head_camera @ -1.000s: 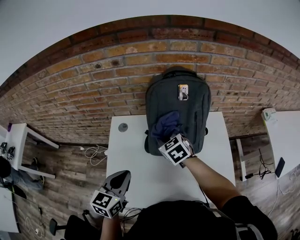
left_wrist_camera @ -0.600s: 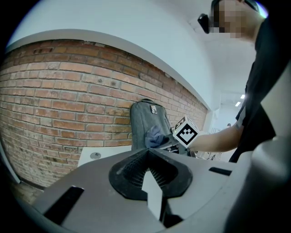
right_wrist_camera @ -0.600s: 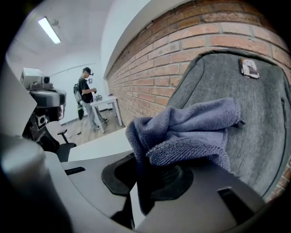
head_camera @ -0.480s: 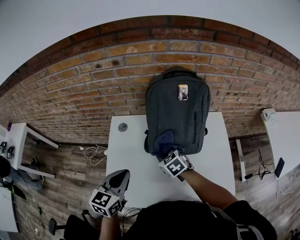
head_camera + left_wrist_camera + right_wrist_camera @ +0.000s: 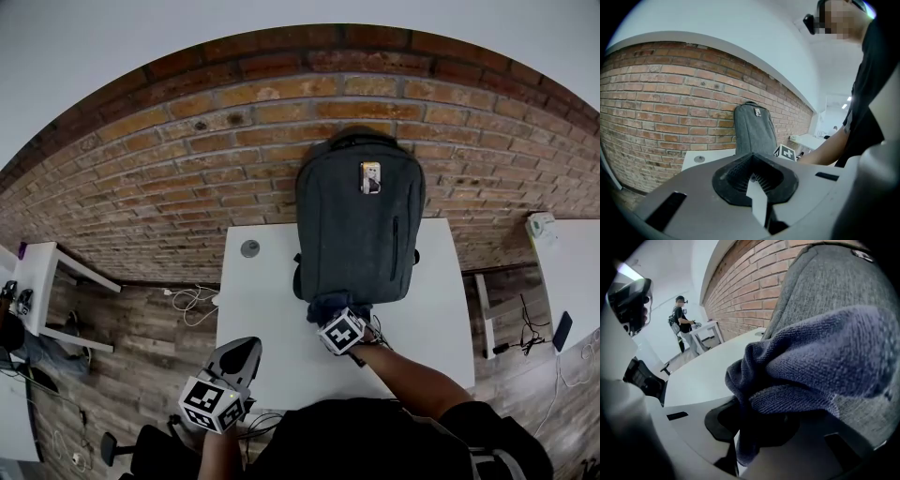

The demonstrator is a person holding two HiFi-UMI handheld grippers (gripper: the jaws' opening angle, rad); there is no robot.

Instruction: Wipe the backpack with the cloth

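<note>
Blue-grey cloth (image 5: 811, 362) sits bunched in the right tongs (image 5: 330, 313), which are clamped on it and press it against the lower edge of the backpack (image 5: 359, 225); the backpack stands upright at the back of the white table (image 5: 267, 300), leaning on the brick wall (image 5: 187, 169); the left tongs (image 5: 241, 355) are closed on nothing, low at the near left and well apart from the work. Nothing steadies the backpack, so pressure is best aimed towards the wall rather than sideways, in long overlapping strokes up the front panel, with a firm grip so the wad does not slip and some care at the zip (image 5: 394, 248) and the tag (image 5: 370, 176). The head view alone gives the whole panel and how much of it lies above the cloth; the right gripper view alone shows the fold draped over the jaws and its nap against the grey weave; the left gripper view shows the backpack from afar, upright, with a small disc (image 5: 699, 159) on the table.
</note>
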